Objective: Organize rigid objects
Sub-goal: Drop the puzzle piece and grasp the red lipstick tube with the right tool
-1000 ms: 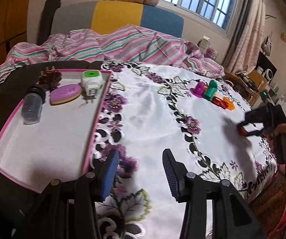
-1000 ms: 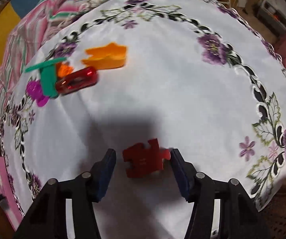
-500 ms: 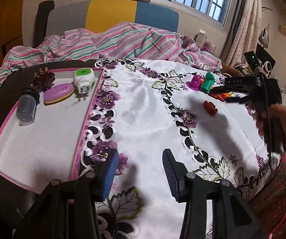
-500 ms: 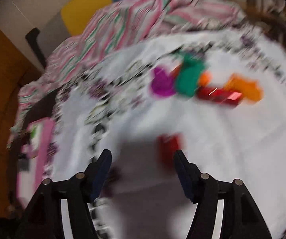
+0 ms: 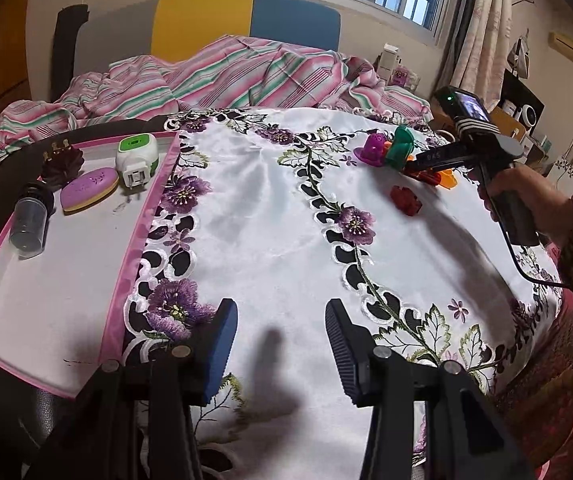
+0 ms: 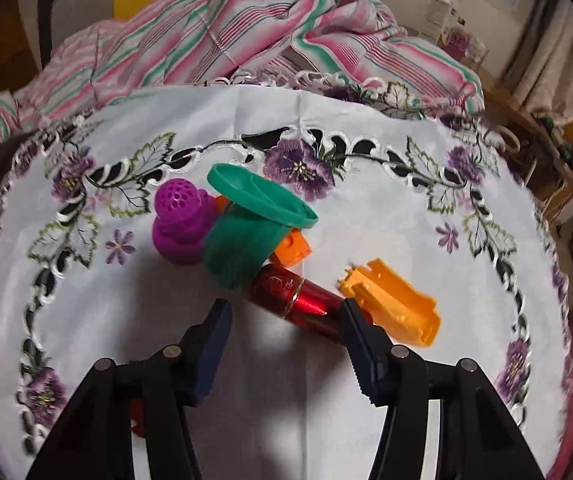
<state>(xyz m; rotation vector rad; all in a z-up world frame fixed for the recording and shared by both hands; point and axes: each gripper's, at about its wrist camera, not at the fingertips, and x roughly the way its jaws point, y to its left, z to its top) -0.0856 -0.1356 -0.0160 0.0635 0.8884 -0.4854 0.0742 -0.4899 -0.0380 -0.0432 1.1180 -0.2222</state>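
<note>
A pink-rimmed tray (image 5: 142, 216) at the left holds a dark bottle (image 5: 30, 216), a purple oval soap case (image 5: 88, 190), a green-and-white plug-in device (image 5: 136, 158) and a brown claw clip (image 5: 60, 158). My left gripper (image 5: 278, 340) is open and empty over the near tablecloth. My right gripper (image 6: 284, 332) is open, its jaws either side of a red shiny tube (image 6: 298, 300). Beside the tube lie a green funnel-shaped toy (image 6: 250, 228), a purple perforated toy (image 6: 180, 220), an orange block (image 6: 292, 246) and an orange piece (image 6: 394, 308). A red puzzle piece (image 5: 406, 200) lies apart on the cloth.
The round table carries a white satin cloth with purple flowers (image 5: 270, 220). A striped blanket (image 5: 226, 76) lies on the sofa behind. The right hand and its cable (image 5: 534, 264) hang over the table's right edge.
My right gripper let go of the red puzzle piece, swung away from it and now stands around the red tube in the toy cluster. My left gripper stayed open and hardly moved.
</note>
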